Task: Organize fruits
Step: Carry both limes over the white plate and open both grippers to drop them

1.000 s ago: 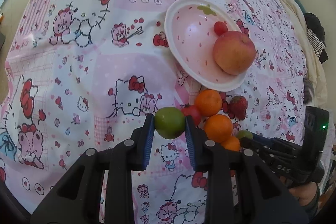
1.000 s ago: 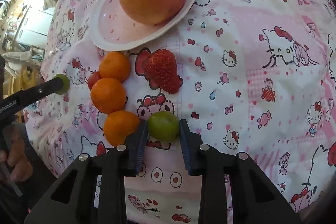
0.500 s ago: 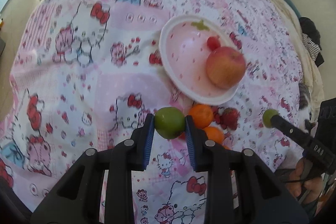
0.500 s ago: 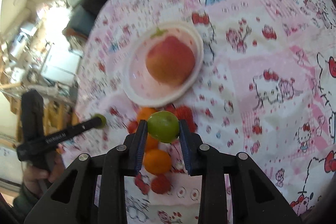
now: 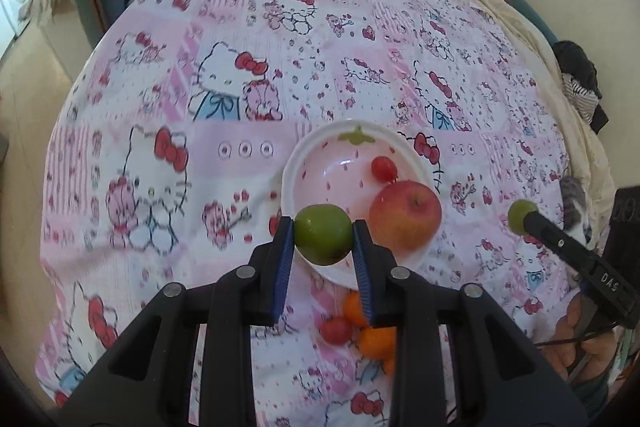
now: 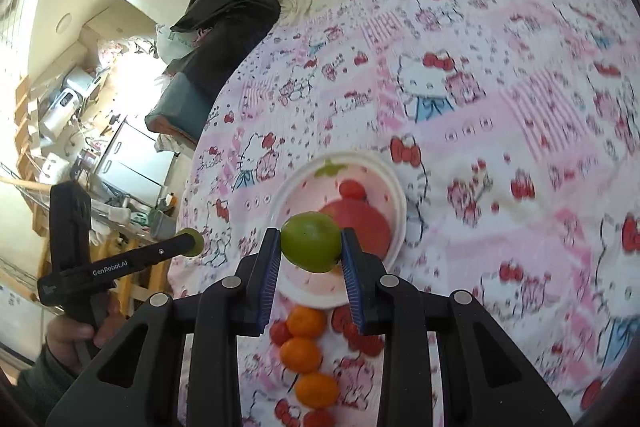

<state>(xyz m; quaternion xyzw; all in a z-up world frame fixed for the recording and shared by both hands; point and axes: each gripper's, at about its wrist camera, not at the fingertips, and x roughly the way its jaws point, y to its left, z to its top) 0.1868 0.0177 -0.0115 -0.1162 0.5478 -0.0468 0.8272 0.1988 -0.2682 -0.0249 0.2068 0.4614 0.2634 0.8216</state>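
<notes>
Your left gripper (image 5: 323, 241) is clamped on a green fruit (image 5: 323, 234), pinched between the blue pads (image 5: 283, 259) and held in the air over the near rim of the plate (image 5: 294, 167). Your right gripper (image 6: 311, 247) grips a second green fruit (image 6: 311, 241) the same way, also raised over the plate's near edge. That makes two green fruits, one per gripper, both off the cloth (image 5: 168, 107).

On the plate you have two items: one apple (image 5: 405, 214) and one small red tomato (image 5: 384, 167) touching it on the far side. In the right view the apple (image 6: 362, 223) is mostly hidden behind the green fruit and blurred.

On the cloth just below the plate, the right view shows three oranges (image 6: 301, 354) in a line running toward you, one small red fruit (image 6: 280, 333) beside the first, a strawberry (image 6: 366, 341) to the right, and one more red piece (image 6: 318, 418) at the bottom edge. The left view hides most of that row behind its fingers: you see only parts of the oranges (image 5: 376, 341) and one red tomato (image 5: 337, 330).

Each view also catches the other gripper from the side, its tip carrying green: to the right in the left view (image 5: 520, 215), to the left in the right view (image 6: 195, 242). Only the right view shows the cluttered room (image 6: 80, 115) beyond the bed.
</notes>
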